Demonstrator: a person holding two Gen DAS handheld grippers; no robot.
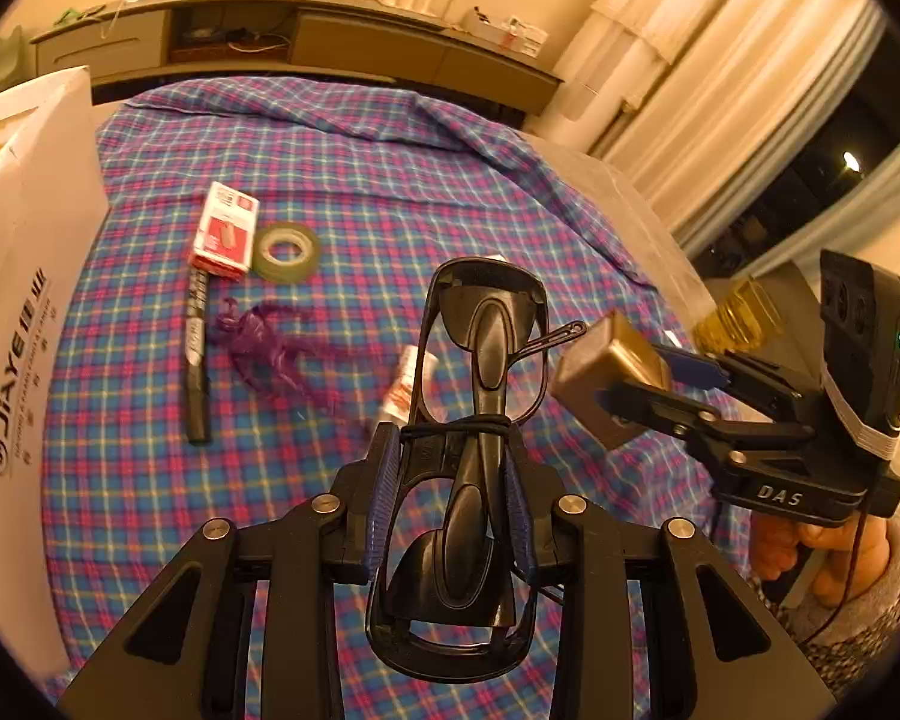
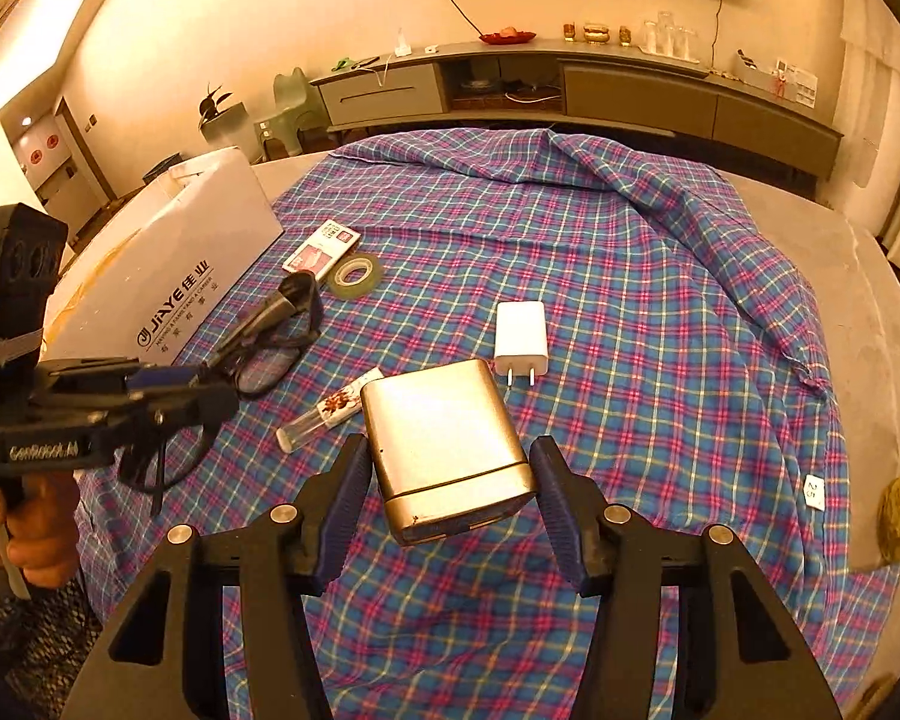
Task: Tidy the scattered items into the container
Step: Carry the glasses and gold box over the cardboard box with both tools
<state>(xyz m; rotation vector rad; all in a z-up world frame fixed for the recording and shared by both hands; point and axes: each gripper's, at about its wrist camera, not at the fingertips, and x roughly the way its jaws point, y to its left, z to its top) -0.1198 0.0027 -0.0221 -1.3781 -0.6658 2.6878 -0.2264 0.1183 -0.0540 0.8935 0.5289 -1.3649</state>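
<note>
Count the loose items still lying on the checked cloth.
6: red-white box, tape roll beside it, black marker, purple plastic thing, small tube near the middle, white charger farther right. Some may be hidden.

Two claws are in view: the left claw (image 1: 450, 498) and the right claw (image 2: 450, 498). One pair of black glasses (image 1: 480, 360), one silver metal case (image 2: 444, 450), one white charger plug (image 2: 521, 339), one small clear tube with a red label (image 2: 330, 411). At 11 o'clock on the plaid cloth (image 2: 630, 276): one red-and-white packet (image 1: 225, 231), one tape roll (image 1: 287, 252), one black marker (image 1: 197, 360), one purple plastic scrap (image 1: 264, 348). One white carton (image 2: 168, 264) at 9 o'clock
</note>
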